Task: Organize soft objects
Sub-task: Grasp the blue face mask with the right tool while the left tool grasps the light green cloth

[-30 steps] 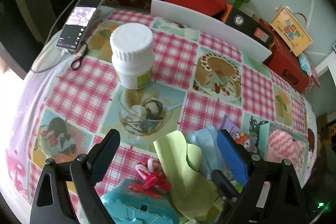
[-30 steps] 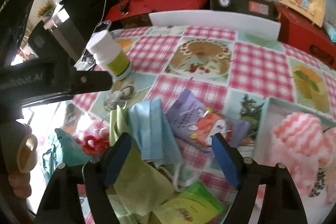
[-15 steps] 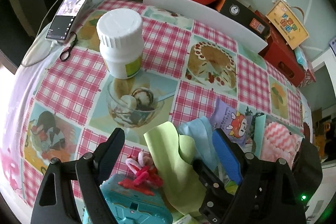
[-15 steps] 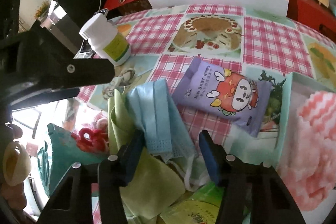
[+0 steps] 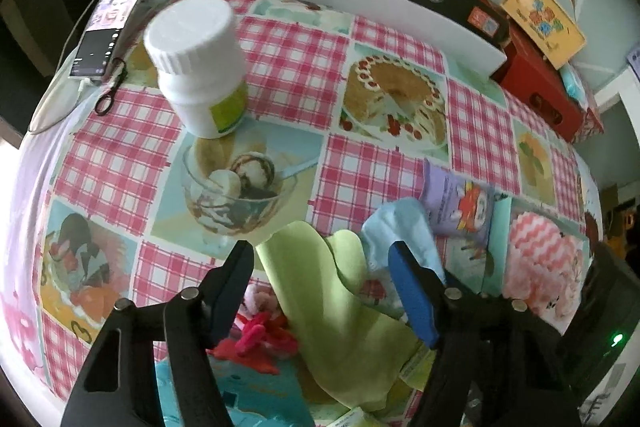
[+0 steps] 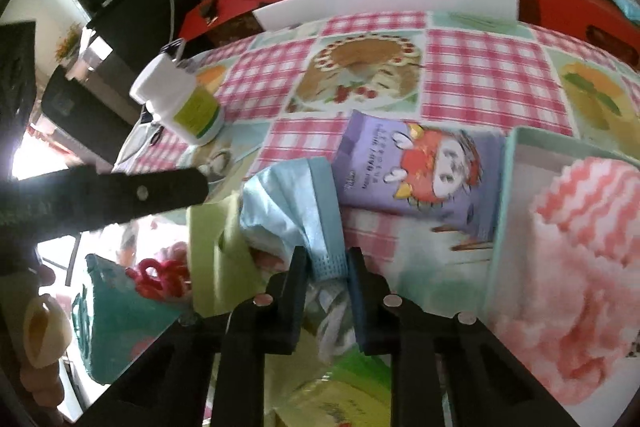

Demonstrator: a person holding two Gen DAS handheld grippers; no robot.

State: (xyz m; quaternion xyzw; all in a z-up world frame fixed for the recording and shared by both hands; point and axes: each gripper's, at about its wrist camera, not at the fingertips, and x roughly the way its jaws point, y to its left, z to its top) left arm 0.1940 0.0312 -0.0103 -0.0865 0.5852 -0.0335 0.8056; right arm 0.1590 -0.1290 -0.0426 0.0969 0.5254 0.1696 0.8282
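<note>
My right gripper pinches thin, matt blue mask fabric; the purple wipes pack looks glossy plastic.

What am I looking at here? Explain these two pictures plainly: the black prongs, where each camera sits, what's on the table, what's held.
No robot: a person holds a two-fingered tool in each hand, with a camera on each looking along its fingers. The left camera shows the left tool open above a green cloth. The right camera shows the right tool pinched shut on a light blue face mask. On the checked tablecloth lie a purple wipes pack, a white bottle, a phone and a pale box holding a pink knitted item.
</note>
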